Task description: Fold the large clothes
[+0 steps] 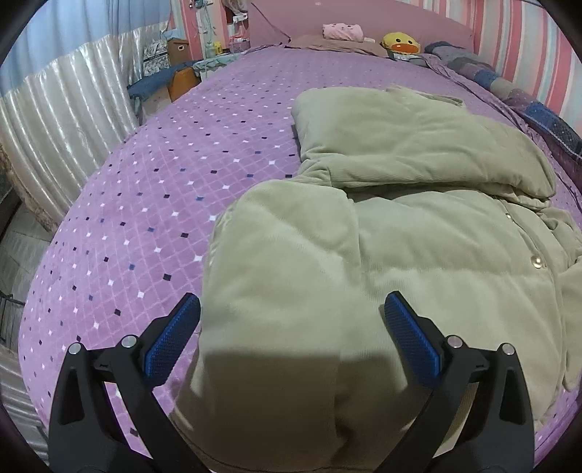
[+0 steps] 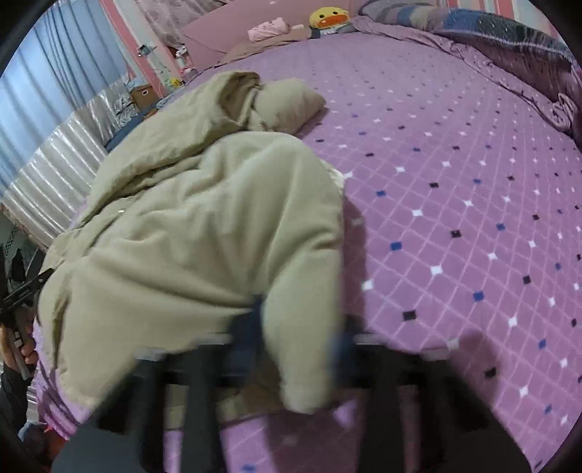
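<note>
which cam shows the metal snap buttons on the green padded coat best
The left wrist view: the pale green padded corduroy coat lies sharp there, with round metal snap buttons along its front edge. The right wrist view is motion-blurred and shows only one small glint on the coat.

A wide bed [image 1: 152,203] fills the room, covered in a purple spread with a pale diamond grid. At twelve o'clock stands a pink headboard [image 1: 382,18]. Pink striped wallpaper [image 1: 520,47] rises at two o'clock. Blue curtains [image 1: 83,29] hang at ten o'clock above shiny silver drapery [image 1: 62,105].
</note>
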`<state>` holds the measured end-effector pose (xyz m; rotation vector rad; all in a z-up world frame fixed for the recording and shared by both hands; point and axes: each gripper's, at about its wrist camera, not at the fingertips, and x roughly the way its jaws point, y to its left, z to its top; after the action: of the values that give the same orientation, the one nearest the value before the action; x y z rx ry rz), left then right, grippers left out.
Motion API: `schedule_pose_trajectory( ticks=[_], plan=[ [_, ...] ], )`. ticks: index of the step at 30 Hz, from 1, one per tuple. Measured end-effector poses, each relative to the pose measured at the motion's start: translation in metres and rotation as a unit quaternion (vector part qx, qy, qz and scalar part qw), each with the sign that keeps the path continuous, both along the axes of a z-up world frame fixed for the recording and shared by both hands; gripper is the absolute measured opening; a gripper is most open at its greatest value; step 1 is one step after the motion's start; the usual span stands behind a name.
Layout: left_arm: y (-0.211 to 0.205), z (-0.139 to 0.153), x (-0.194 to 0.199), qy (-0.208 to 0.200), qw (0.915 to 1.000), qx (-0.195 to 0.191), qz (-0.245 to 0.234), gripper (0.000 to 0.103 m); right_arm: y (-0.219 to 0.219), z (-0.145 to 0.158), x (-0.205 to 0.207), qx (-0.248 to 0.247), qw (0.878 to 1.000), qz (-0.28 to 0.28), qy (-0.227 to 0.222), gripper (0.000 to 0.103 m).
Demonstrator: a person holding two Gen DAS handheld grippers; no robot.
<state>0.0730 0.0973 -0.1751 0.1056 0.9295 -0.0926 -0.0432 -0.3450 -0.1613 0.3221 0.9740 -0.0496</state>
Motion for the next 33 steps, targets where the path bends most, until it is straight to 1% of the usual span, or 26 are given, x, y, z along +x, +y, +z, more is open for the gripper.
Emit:
schedule_pose_trajectory(
  ticks=[2,3,6,8,10,11,13,15,16,18,19,20,21,22,23,24,26,28,29,30,31,32,33],
  plan=[
    [0.002,0.001,0.0,0.001,1.0,0.0,-0.001,0.1,0.02,0.021,-0.012,-0.06,0.998,0.014,0.0,0.015],
    [0.004,0.002,-0.001,0.0,1.0,0.0,0.0,0.1,0.029,0.032,-0.02,-0.082,0.996,0.02,-0.002,0.014],
    [0.012,0.005,-0.003,-0.005,1.0,-0.004,0.0,0.1,0.032,0.051,-0.046,-0.111,0.994,0.022,-0.005,0.013],
    [0.02,0.006,-0.005,-0.004,0.9999,-0.013,0.001,0.1,0.025,0.043,-0.055,-0.11,0.994,0.017,0.017,0.013],
    [0.027,0.004,-0.007,-0.004,0.9999,-0.009,0.005,0.1,0.021,0.017,-0.055,-0.123,0.991,0.011,0.046,0.013],
    [0.031,0.003,-0.007,-0.003,1.0,-0.006,0.007,0.1,0.021,0.01,-0.053,-0.127,0.991,0.005,0.052,0.014],
    [0.04,0.001,-0.007,0.001,0.9999,-0.006,0.009,0.1,0.025,0.01,-0.044,-0.132,0.99,-0.003,0.051,0.015],
    [0.049,0.001,-0.008,0.003,0.9999,-0.014,0.004,0.1,0.028,0.015,-0.04,-0.142,0.989,-0.006,0.051,0.024],
    [0.051,0.001,-0.009,0.003,0.9999,-0.014,0.002,0.1,0.029,0.019,-0.038,-0.142,0.988,0.004,0.055,0.027],
    [0.055,0.002,-0.009,0.001,0.9999,-0.012,-0.004,0.1,0.03,0.028,-0.044,-0.154,0.987,0.008,0.044,0.039],
    [0.055,0.001,-0.008,0.003,0.9999,-0.013,-0.009,0.1,0.031,0.033,-0.043,-0.152,0.988,0.007,0.039,0.043],
    [0.055,0.0,-0.006,0.006,0.9998,-0.014,-0.014,0.1,0.028,0.038,-0.044,-0.147,0.989,0.005,0.031,0.051],
    [0.055,-0.002,-0.004,0.008,0.9998,-0.01,-0.016,0.1,0.024,0.043,-0.044,-0.136,0.99,0.003,0.023,0.056],
    [0.053,-0.003,-0.004,0.008,0.9998,-0.007,-0.018,0.1,0.021,0.046,-0.043,-0.128,0.992,0.0,0.017,0.057],
    [0.052,-0.005,-0.002,0.01,0.9996,-0.01,-0.023,0.1,0.02,0.048,-0.042,-0.122,0.992,-0.004,0.012,0.061],
    [0.051,-0.009,0.002,0.02,0.9991,-0.02,-0.032,0.1,0.02,0.046,-0.042,-0.119,0.993,-0.006,0.011,0.064],
    [0.053,-0.019,0.009,0.041,0.9974,-0.042,-0.042,0.1,0.017,0.038,-0.035,-0.115,0.993,-0.006,0.018,0.064],
    [0.056,-0.032,0.015,0.066,0.9922,-0.087,-0.06,0.1,0.017,0.029,-0.032,-0.104,0.994,0.0,0.024,0.064],
    [0.056,-0.039,0.017,0.081,0.9886,-0.108,-0.067,0.1,0.014,0.024,-0.031,-0.095,0.995,0.0,0.027,0.067],
    [0.054,-0.046,0.017,0.092,0.9861,-0.118,-0.073,0.099,0.011,0.017,-0.031,-0.084,0.996,-0.003,0.027,0.073],
    [0.051,-0.049,0.014,0.092,0.9859,-0.116,-0.079,0.086,0.009,0.012,-0.034,-0.074,0.997,-0.008,0.026,0.076],
    [0.047,-0.05,0.01,0.088,0.9853,-0.116,-0.089,0.078,0.006,0.007,-0.036,-0.059,0.998,-0.013,0.023,0.077],
    [0.045,-0.05,0.006,0.084,0.9856,-0.114,-0.093,0.067,0.001,-0.001,-0.038,-0.027,0.999,-0.018,0.019,0.076]
  ],
)
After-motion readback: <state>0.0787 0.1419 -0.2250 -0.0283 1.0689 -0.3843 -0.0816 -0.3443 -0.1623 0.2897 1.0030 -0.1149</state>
